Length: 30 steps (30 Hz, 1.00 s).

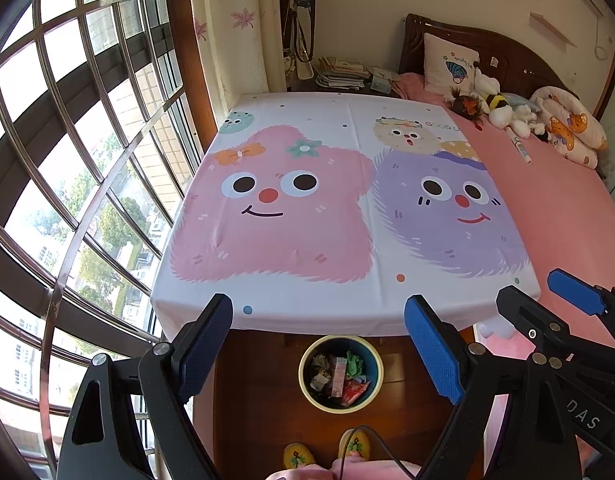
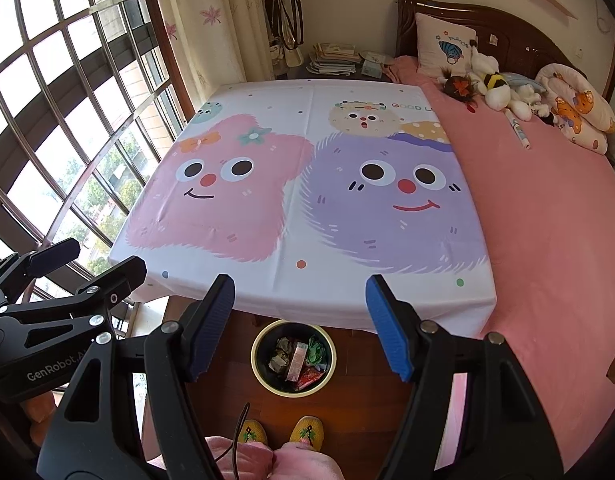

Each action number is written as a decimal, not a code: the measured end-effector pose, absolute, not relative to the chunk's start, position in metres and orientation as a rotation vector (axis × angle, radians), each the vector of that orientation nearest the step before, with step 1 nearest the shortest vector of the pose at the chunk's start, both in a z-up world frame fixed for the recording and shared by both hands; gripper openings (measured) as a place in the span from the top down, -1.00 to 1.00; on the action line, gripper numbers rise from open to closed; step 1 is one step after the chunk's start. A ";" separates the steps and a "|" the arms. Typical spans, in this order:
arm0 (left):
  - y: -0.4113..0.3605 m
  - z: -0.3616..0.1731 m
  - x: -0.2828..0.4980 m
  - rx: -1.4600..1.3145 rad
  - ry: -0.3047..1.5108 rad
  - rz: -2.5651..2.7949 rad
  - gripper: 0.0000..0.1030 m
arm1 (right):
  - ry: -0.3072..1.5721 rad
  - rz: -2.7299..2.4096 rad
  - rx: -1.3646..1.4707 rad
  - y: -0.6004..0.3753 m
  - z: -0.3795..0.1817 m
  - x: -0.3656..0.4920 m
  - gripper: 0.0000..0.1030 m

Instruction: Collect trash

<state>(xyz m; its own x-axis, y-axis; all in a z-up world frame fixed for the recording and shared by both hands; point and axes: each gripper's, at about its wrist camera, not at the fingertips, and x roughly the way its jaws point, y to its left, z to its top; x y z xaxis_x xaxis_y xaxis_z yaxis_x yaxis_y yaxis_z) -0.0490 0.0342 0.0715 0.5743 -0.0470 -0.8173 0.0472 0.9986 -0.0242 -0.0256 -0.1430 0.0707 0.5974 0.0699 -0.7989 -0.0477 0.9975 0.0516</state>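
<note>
Trash [image 1: 339, 376] fills a round bin [image 1: 373, 390] on the wooden floor [image 1: 259, 392], below and between the fingers of both grippers. The left gripper [image 1: 327, 344] and right gripper [image 2: 299, 320] hang spread wide, holding nothing, just short of the cartoon sheet [image 1: 327, 200] ahead.

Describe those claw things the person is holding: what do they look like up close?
Each claw, the left claw and the right claw, is a matte black plastic frame with silver rivets and two long fingers faced with textured blue pads. White lettering marks the bodies: "GenRobot.AI" on the left, "DAS" on the right. A thin dark cable trails below.
</note>
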 end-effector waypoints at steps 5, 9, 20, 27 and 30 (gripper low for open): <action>0.034 0.070 -0.049 0.001 0.958 -0.054 -0.73 | 0.928 0.068 0.027 -0.143 0.070 -0.025 -0.28; 0.035 0.072 -0.048 0.002 0.958 -0.057 -0.73 | 0.928 0.067 0.028 -0.142 0.071 -0.026 -0.28; 0.037 0.069 -0.047 0.004 0.959 -0.058 -0.73 | 0.929 0.063 0.031 -0.140 0.070 -0.026 -0.28; 0.035 0.068 -0.048 0.004 0.961 -0.056 -0.73 | 0.930 0.061 0.032 -0.141 0.070 -0.025 -0.28; 0.035 0.068 -0.048 0.005 0.959 -0.056 -0.73 | 0.930 0.062 0.032 -0.142 0.070 -0.025 -0.28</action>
<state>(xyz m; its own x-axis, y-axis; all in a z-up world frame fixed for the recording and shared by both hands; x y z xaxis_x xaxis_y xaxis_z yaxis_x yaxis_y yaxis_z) -0.0477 0.0348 0.0677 0.5726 -0.0452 -0.8186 0.0496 0.9986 -0.0205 -0.0252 -0.1420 0.0701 0.5963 0.0671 -0.8000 -0.0395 0.9977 0.0542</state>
